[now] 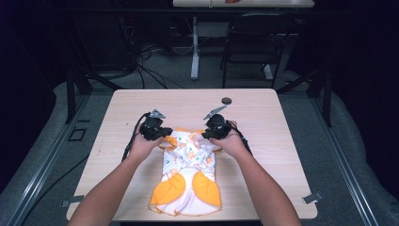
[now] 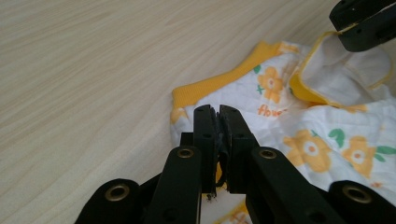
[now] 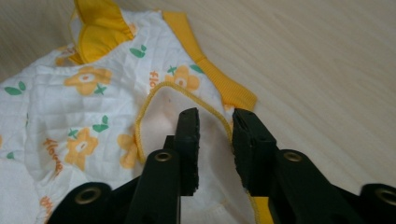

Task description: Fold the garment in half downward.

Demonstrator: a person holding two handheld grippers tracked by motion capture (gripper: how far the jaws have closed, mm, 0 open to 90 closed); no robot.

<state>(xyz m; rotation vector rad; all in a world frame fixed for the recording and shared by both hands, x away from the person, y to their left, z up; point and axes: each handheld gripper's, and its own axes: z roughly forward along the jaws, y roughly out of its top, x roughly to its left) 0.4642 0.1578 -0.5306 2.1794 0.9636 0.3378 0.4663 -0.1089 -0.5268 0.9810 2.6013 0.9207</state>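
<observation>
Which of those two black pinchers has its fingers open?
The right gripper: its fingers stand apart over the garment. The left gripper is closed on fabric.

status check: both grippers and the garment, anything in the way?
Left gripper shut on garment at its far edge. Right gripper open, fingers astride yellow-trimmed flap. Small dark disc on table, apart from garment.

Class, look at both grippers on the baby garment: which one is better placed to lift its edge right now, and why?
Probably the left gripper: its jaws are shut on the garment near the yellow cuff. The right gripper has open jaws straddling a yellow-trimmed flap, so it must close first.
</observation>
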